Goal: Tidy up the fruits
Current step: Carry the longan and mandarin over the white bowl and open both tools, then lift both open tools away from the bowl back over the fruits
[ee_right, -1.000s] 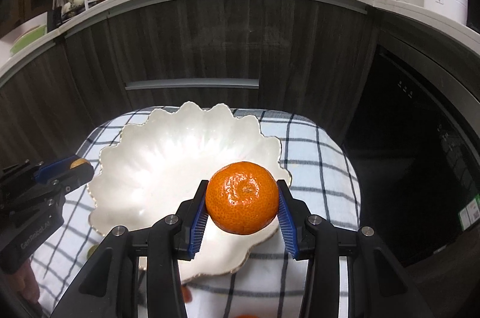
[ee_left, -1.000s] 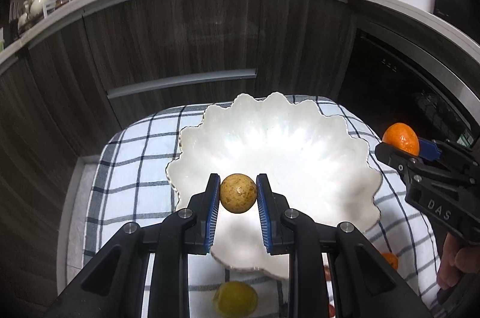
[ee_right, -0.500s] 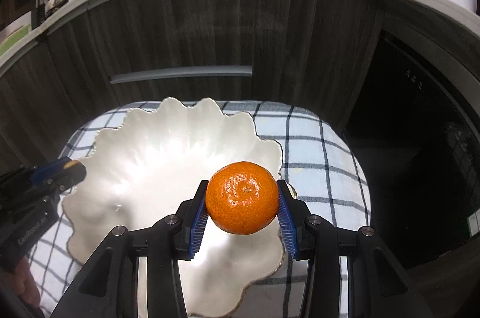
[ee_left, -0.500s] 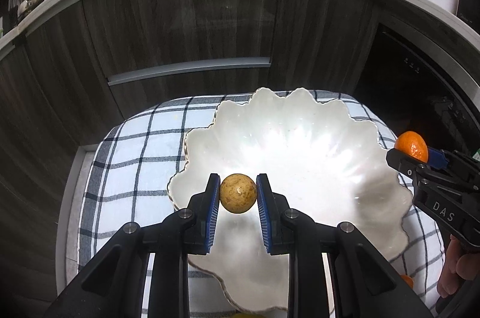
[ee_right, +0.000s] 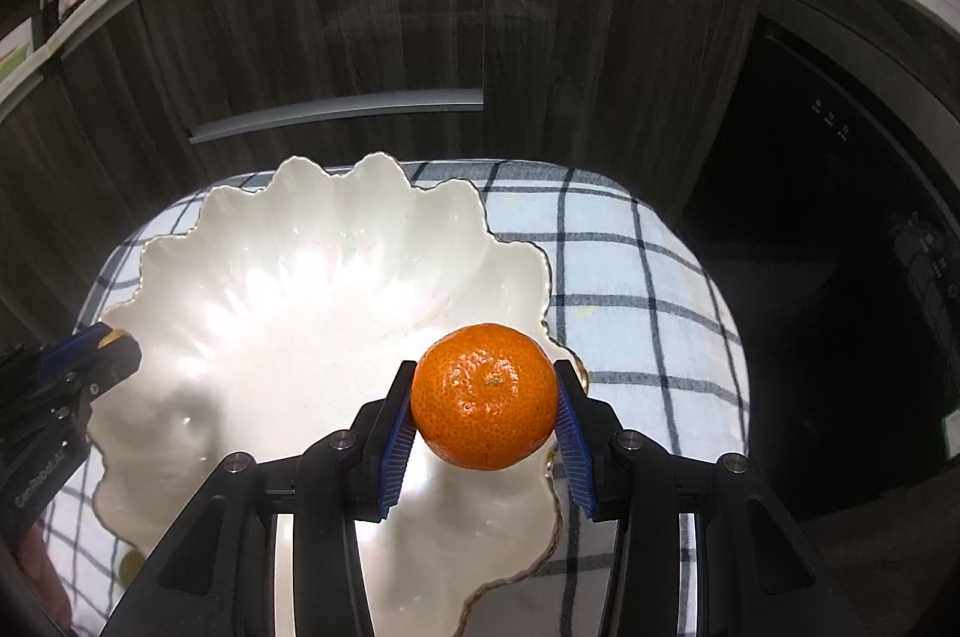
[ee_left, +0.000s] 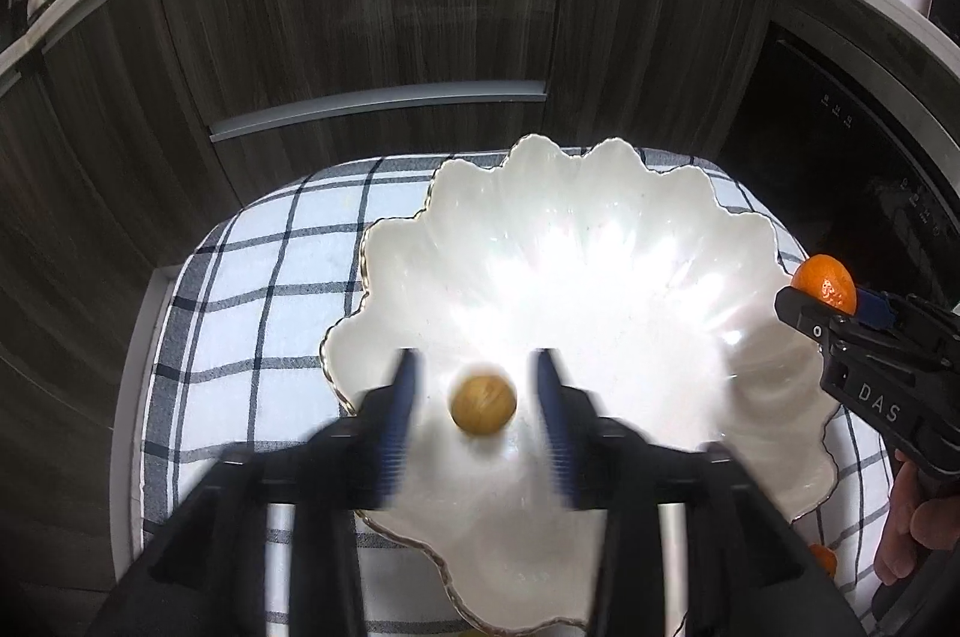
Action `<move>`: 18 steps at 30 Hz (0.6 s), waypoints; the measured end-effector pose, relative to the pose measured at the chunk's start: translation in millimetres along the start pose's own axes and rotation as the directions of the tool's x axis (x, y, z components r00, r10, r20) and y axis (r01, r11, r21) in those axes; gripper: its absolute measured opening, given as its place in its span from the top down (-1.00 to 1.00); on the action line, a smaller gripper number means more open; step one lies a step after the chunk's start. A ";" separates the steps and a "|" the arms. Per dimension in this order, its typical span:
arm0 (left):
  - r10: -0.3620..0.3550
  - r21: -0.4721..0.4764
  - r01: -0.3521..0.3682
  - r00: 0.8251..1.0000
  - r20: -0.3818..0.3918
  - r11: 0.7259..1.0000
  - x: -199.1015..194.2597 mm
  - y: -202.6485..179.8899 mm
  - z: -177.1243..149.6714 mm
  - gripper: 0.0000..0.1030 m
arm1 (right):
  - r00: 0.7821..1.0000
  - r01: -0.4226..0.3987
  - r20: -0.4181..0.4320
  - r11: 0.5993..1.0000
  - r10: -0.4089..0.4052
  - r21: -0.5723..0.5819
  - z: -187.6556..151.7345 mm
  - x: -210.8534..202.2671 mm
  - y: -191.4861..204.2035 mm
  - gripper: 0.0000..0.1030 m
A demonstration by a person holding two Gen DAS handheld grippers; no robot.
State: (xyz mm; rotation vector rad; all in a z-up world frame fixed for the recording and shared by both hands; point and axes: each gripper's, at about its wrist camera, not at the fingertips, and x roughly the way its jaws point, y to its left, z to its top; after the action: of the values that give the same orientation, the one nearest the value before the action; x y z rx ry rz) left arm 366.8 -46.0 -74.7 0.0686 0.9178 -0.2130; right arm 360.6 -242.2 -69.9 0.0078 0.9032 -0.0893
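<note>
A white scalloped bowl point(ee_left: 576, 271) point(ee_right: 270, 289) sits on a checked cloth point(ee_left: 258, 277). Over the bowl's near side, my left gripper point(ee_left: 476, 359) is blurred and its jaws are opening. A small round yellow-brown fruit point(ee_left: 483, 404) lies between them, and neither pad touches it. My right gripper point(ee_right: 485, 376) is shut on an orange mandarin point(ee_right: 485, 394) above the bowl's right rim. In the left wrist view that mandarin point(ee_left: 823, 280) shows at the right edge in the right gripper point(ee_left: 831, 304). The left gripper's tip point(ee_right: 111, 346) shows at the left of the right wrist view.
Dark wood cabinet fronts with a grey handle point(ee_left: 378, 111) stand behind the cloth, and a black appliance point(ee_right: 840, 217) is on the right. Another orange fruit point(ee_left: 822, 559) lies on the cloth by a person's hand point(ee_left: 906, 535). A yellowish fruit point(ee_right: 129, 565) lies at the bowl's near left.
The left jaws have parted and let go of the small fruit, which now sits lower between them. Both grippers have moved forward and down over the bowl. The right still holds the mandarin.
</note>
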 end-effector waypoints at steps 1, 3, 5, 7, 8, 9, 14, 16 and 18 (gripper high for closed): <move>0.009 0.001 -0.009 1.000 0.014 1.000 -2.6 0.3 -0.5 -0.17 | 1.000 0.003 0.003 1.000 -0.003 -0.007 0.0 -0.9 0.9 0.13; 0.024 0.002 -0.024 0.999 0.025 1.000 -5.2 1.6 -0.8 -0.23 | 1.000 0.006 0.011 1.000 -0.006 -0.014 0.3 -2.5 2.1 0.03; 0.027 -0.008 -0.027 0.999 0.019 1.000 -5.2 4.0 -0.6 -0.26 | 0.999 0.023 0.033 1.000 -0.023 -0.019 1.1 -7.1 3.1 -0.34; 0.038 -0.013 -0.037 0.999 0.021 0.999 -6.4 5.4 0.1 -0.37 | 0.996 0.042 0.075 0.999 -0.042 -0.004 3.4 -14.9 1.6 -0.57; 0.041 -0.017 -0.041 0.999 0.024 0.999 -7.7 6.2 0.4 -0.46 | 0.995 0.050 0.085 0.999 -0.049 -0.002 4.9 -16.8 1.2 -0.59; 0.044 -0.022 -0.043 0.999 0.029 0.999 -10.2 7.4 1.2 -0.51 | 0.994 0.061 0.094 0.998 -0.061 -0.003 6.7 -19.4 1.2 -0.61; 0.064 -0.038 -0.062 0.996 0.057 0.997 -24.0 10.4 4.1 -0.78 | 0.992 0.063 0.113 0.998 -0.064 0.012 10.4 -29.4 0.5 -0.61; 0.076 -0.037 -0.074 0.995 0.063 0.997 -29.2 9.9 4.6 -0.79 | 0.991 0.051 0.122 0.998 -0.053 0.022 11.1 -34.8 -0.2 -0.61; 0.079 -0.041 -0.076 0.994 0.071 0.996 -35.0 9.8 4.6 -0.82 | 0.991 0.034 0.129 0.999 -0.037 0.026 10.8 -39.7 0.0 -0.61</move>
State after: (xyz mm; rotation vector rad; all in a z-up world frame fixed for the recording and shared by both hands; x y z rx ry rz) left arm 352.0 -31.7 -44.5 0.0601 0.8447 -0.1251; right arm 344.6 -239.8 -32.1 0.0079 0.7724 -0.1321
